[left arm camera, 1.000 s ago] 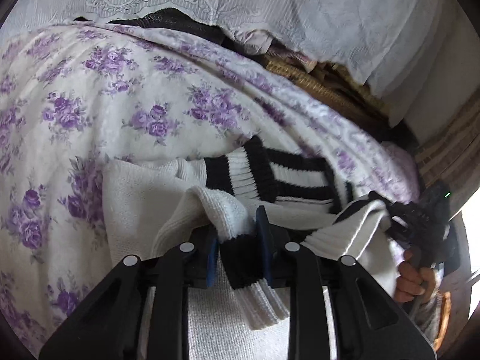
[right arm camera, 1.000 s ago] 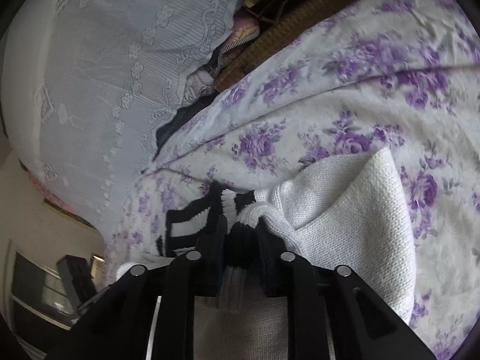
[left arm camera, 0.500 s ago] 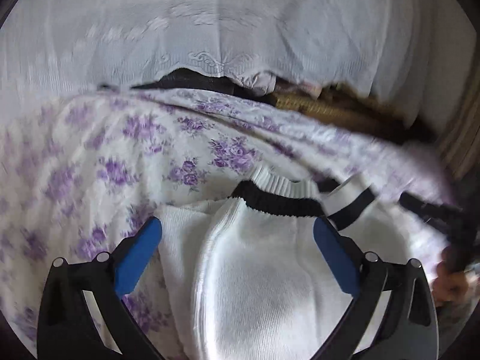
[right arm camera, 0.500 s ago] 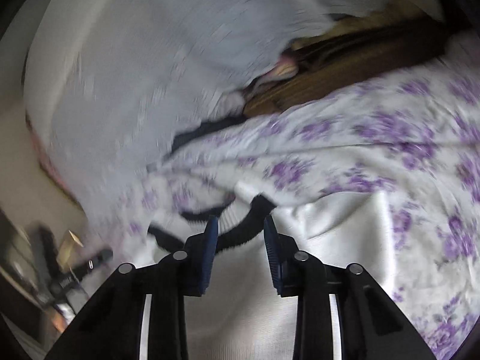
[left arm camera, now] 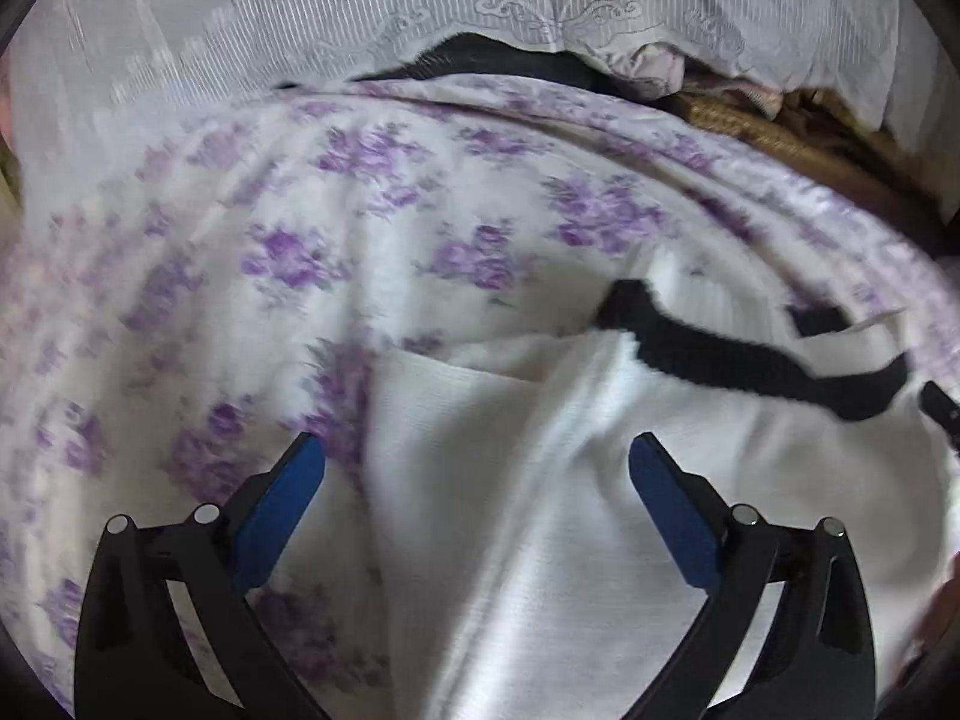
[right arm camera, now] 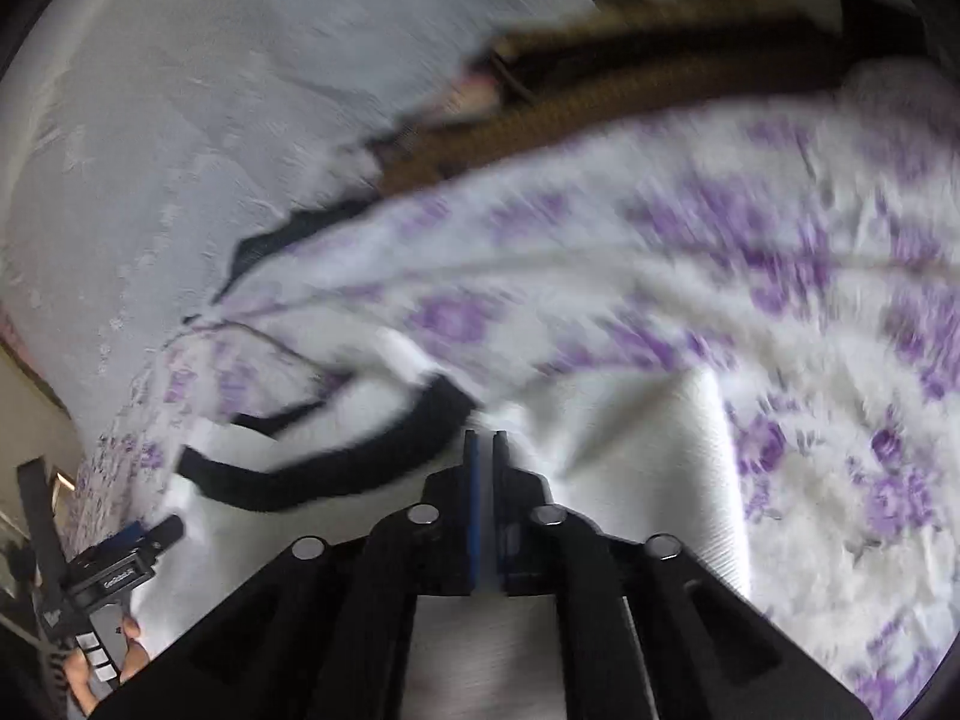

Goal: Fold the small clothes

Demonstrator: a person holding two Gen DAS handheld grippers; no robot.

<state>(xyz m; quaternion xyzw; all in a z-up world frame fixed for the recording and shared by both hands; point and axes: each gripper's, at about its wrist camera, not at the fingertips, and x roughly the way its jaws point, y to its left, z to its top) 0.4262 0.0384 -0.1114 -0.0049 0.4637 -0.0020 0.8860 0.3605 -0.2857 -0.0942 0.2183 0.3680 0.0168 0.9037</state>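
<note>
A small white knitted sweater (left arm camera: 540, 516) with a thick black ribbed band (left arm camera: 738, 360) lies on a soft floral bedspread (left arm camera: 288, 252), white cloth printed with purple flower clusters and creased into shallow folds. In the left wrist view the knit fills the lower middle and runs up toward 2 o'clock, where the black band curves in a chunky arc across white ribbing; a raised fold of the knit climbs from 6 o'clock toward the band. The left gripper (left arm camera: 477, 462) is tilted steeply down over the sweater with its blue-padded jaws spread wide, one pad over the flowered cloth at 8 o'clock, the other over the knit at 4 o'clock, neither pressing on anything. In the right wrist view (much blurred) the right gripper (right arm camera: 485, 444) points down at the sweater (right arm camera: 630, 450) with its jaws having just been closing and now pressed together; I see no cloth between the pads, whose tips sit just beside the black band (right arm camera: 336, 474) that sweeps off toward 9 o'clock. At 8 o'clock in that view a hand (right arm camera: 102, 660) grips the black handle of the other tool. Behind the bed hangs a pale embroidered lace curtain (left arm camera: 420, 12), and at 1 o'clock lies a tan woven mat (left arm camera: 774, 138).
</note>
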